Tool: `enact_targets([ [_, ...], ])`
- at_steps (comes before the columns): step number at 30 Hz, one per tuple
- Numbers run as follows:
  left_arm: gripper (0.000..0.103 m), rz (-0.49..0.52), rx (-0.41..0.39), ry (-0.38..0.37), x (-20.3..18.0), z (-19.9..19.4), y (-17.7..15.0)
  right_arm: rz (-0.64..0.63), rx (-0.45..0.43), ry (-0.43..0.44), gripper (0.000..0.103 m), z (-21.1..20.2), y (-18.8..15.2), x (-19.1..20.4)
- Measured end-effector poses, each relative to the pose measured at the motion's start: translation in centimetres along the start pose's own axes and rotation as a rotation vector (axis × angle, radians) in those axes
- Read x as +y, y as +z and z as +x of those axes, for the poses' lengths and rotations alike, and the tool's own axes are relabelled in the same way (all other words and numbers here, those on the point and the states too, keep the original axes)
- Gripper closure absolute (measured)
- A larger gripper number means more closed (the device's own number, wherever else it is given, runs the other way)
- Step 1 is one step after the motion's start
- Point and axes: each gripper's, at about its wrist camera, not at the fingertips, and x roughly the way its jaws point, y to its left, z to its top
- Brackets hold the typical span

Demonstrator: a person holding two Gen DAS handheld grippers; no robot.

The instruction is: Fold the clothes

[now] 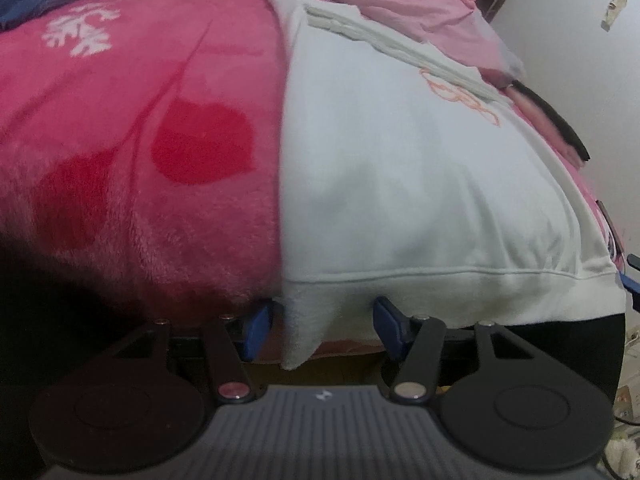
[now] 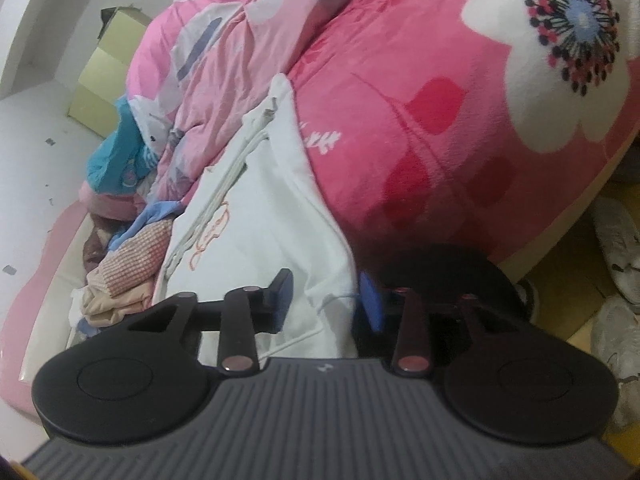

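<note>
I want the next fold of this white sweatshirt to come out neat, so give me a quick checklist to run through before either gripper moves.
1. Left gripper open around the hem corner: ok, jaws spread with cloth between them.
2. Right gripper open at the other hem end: ok, jaws spread over the hem.
3. Either gripper actually clamped on cloth: not ok, neither is shut yet.
4. White sweatshirt lying flat on the pink blanket: ok, no big wrinkles.
5. Sleeves tucked in: cannot tell, only folded layers near the top show.
6. Pile of other clothes away from the sweatshirt: not ok, it lies right beside its edge.
</note>
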Motion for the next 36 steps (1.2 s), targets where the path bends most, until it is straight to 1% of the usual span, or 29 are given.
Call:
enact_targets([
  [3,0.046,-0.021,0.007,-0.012,0.4,0.5,0.2,-0.003,0.004,-0.007,0.062,0.4,0.2,0.0],
  [6,0.046,-0.016,0.008,-0.015,0.3,0.6,0.3,-0.012,0.024,-0.006,0.061,0.9,0.4,0.1],
  [9,0.045,-0.007,0.003,-0.013,0.2,0.6,0.2,-0.05,0.064,-0.006,0.061,1.5,0.3,0.7],
  [13,0.046,-0.003,-0.005,0.0,-0.1,1.0,0.2,-0.135,0.128,-0.014,0.061,2.6,0.1,1.6],
  [15,0.047,-0.003,-0.008,0.014,-0.5,1.2,0.3,-0.176,0.158,-0.026,0.066,3.2,0.1,2.1],
  [16,0.049,-0.008,-0.01,0.018,-0.6,1.2,0.2,-0.198,0.171,-0.036,0.067,3.5,0.0,2.3],
  [18,0.065,-0.016,-0.012,0.013,-1.0,1.2,-0.1,-0.245,0.192,-0.05,0.07,3.9,-0.3,2.8],
  [19,0.068,-0.016,-0.01,0.012,-1.1,1.1,-0.4,-0.271,0.204,-0.058,0.072,4.1,-0.6,3.1],
  [21,0.076,-0.023,-0.008,-0.001,-1.0,1.0,-0.8,-0.36,0.239,-0.09,0.087,4.5,-1.5,3.9],
  [22,0.078,-0.038,-0.008,-0.009,-0.7,1.0,-1.0,-0.412,0.252,-0.109,0.09,4.8,-2.1,4.4],
  [23,0.084,-0.06,-0.009,-0.014,-0.3,0.9,-1.2,-0.459,0.259,-0.124,0.096,4.9,-2.6,4.8],
  [24,0.091,-0.082,-0.01,-0.019,0.0,0.8,-1.3,-0.498,0.26,-0.137,0.099,5.0,-3.1,5.1],
  [26,0.093,-0.128,-0.018,-0.036,0.8,0.4,-1.4,-0.536,0.25,-0.147,0.1,4.9,-3.6,5.4],
  [29,0.095,-0.17,-0.047,-0.073,1.2,-0.8,-1.3,-0.483,0.216,-0.108,0.1,4.0,-3.4,5.0],
  [32,0.096,-0.219,-0.101,-0.155,1.6,-2.7,-1.3,-0.418,0.164,-0.012,0.1,2.5,-2.9,5.0],
  [36,0.096,-0.253,-0.191,-0.26,1.6,-5.8,-0.2,-0.362,0.106,0.115,0.1,0.9,-1.5,6.2],
])
